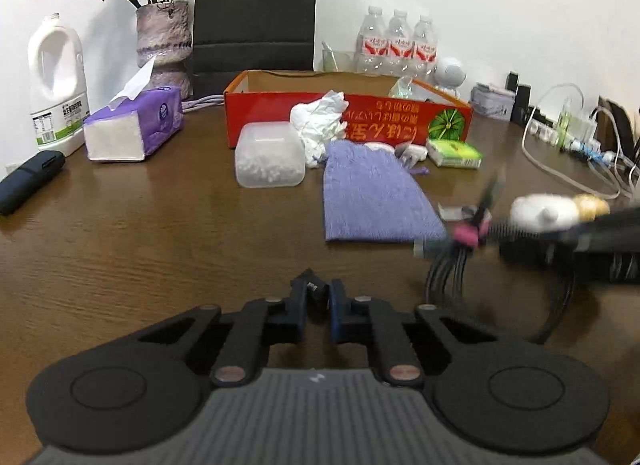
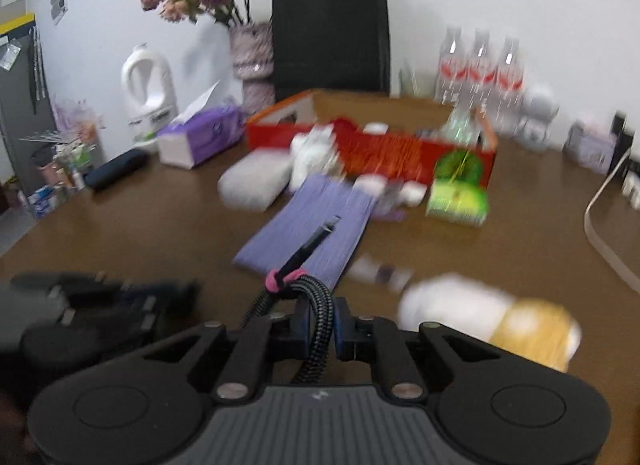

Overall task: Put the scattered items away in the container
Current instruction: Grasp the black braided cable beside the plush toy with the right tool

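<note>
Braided black cable (image 2: 318, 329) is pinched between the jaws of the right hand-held gripper (image 2: 320, 329), its coil bound by a pink tie (image 2: 276, 280) and a connector end sticking up ahead of the fingers. From the left wrist view that same coil hangs at the right, blurred, low over the table (image 1: 140, 233). Left hand-held gripper (image 1: 318, 305) sits low over the brown wood, jaws nearly together around a small dark piece (image 1: 313, 285); what that piece is I cannot tell.

Straight ahead, the red cardboard box (image 1: 280, 113) stands open at the back of the table. Against its front wall lies crumpled white paper (image 1: 320, 121), with a frosted plastic tub (image 1: 269, 155) just to the left and a purple cloth (image 1: 372, 193) spread flat in front. A green and white packet (image 1: 454, 153) rests near the box's right corner. A white and gold soft object (image 2: 488, 317) lies just right of the right gripper, touching the table.

Off to the left: purple tissue pack (image 1: 136, 125), white jug (image 1: 58, 85), vase of dried roses (image 1: 163, 45). Water bottles (image 1: 398, 43) line the wall behind the box.
</note>
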Motion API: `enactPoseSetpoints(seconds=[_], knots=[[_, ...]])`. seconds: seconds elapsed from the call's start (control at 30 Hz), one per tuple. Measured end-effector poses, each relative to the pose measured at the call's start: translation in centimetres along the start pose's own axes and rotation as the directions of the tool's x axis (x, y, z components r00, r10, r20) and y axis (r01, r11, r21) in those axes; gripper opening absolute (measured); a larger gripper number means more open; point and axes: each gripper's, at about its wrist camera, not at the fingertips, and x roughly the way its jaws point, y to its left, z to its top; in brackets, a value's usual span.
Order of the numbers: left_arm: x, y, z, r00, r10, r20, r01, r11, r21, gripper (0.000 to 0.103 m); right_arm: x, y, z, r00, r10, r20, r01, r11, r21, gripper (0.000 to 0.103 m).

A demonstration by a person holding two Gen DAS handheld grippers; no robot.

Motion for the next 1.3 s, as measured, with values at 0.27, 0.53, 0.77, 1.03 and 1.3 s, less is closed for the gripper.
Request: enactPoseSetpoints(seconds=[0.27, 0.53, 0.77, 1.03, 1.3], knots=[[-0.6, -0.7, 0.1, 0.999, -0.009, 0.041, 0.008, 0.999, 0.033, 0.012, -3.5, -0.6, 0.1, 0.989, -0.103, 0.109, 0.102, 0.995, 0.017, 0.048], [0.0, -1.9, -0.3, 0.999, -0.022, 0.035, 0.018, 0.993, 0.116, 0.015, 1.6, 1.4, -0.1, 0.999, 0.036, -0.032, -0.035, 0.999, 0.038, 0.052], [-0.2, 0.9, 0.0, 0.998, -0.03, -0.055, 0.032, 0.999, 0.025, 0.031, 4.3, 2.7, 0.8, 0.995, 0.098, -0.028, -0.099, 0.993, -0.06, 0.017], [1.3, 0.2, 1.1, 0.997, -0.041, -0.072, 0.044, 0.998, 0.039, 0.039, 0.4, 1.9, -0.3, 0.994, 0.057, -0.096, -0.073, 0.983, -0.171, 0.037], [1.2, 0.0, 0.8, 0.998, -0.052, -0.038, 0.054, 0.997, 0.047, 0.013, 2.9, 1.7, 1.0, 0.995, 0.079, -0.055, -0.074, 0.993, 0.097, 0.059]])
